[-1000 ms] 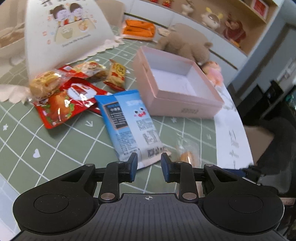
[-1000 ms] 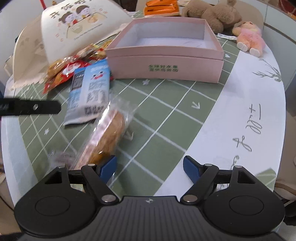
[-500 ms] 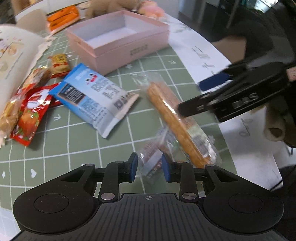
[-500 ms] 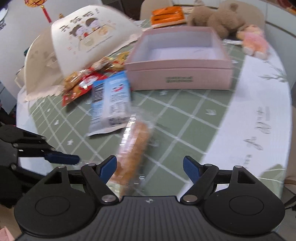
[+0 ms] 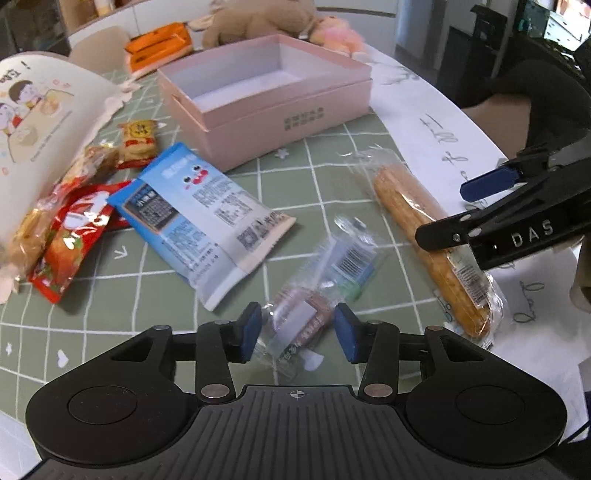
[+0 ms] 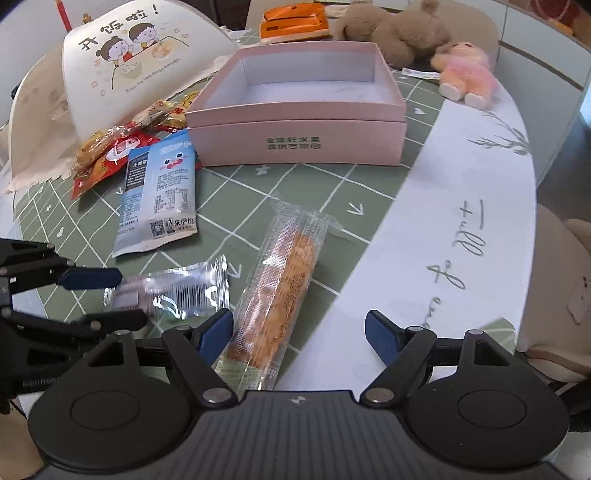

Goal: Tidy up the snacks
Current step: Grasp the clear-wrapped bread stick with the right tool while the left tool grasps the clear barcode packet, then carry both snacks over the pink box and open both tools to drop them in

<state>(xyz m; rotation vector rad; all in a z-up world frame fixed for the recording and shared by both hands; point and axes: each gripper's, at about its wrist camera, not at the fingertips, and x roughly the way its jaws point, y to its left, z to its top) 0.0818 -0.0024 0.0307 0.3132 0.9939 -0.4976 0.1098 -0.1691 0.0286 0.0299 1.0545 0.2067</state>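
An open pink box (image 5: 266,96) (image 6: 295,122) stands empty on the green checked tablecloth. My left gripper (image 5: 298,334) is open, its fingers either side of a small clear-wrapped snack (image 5: 314,291) (image 6: 173,291) lying on the cloth. My right gripper (image 6: 299,338) is open over the near end of a long bread stick in clear wrap (image 6: 280,291) (image 5: 428,236), which lies by its left finger. A blue-and-white snack bag (image 5: 199,214) (image 6: 159,192) lies left of both. Red and yellow snack packets (image 5: 70,229) (image 6: 114,151) lie further left.
A white cartoon-printed food cover (image 6: 136,62) stands at the back left. A brown plush toy (image 6: 399,29), a pink doll (image 6: 465,74) and an orange pack (image 6: 295,20) lie behind the box. The table's white rim (image 6: 461,221) curves along the right.
My left gripper has opened wider and now straddles the small clear-wrapped snack. The right gripper has moved in over the bread stick's near end, still open.
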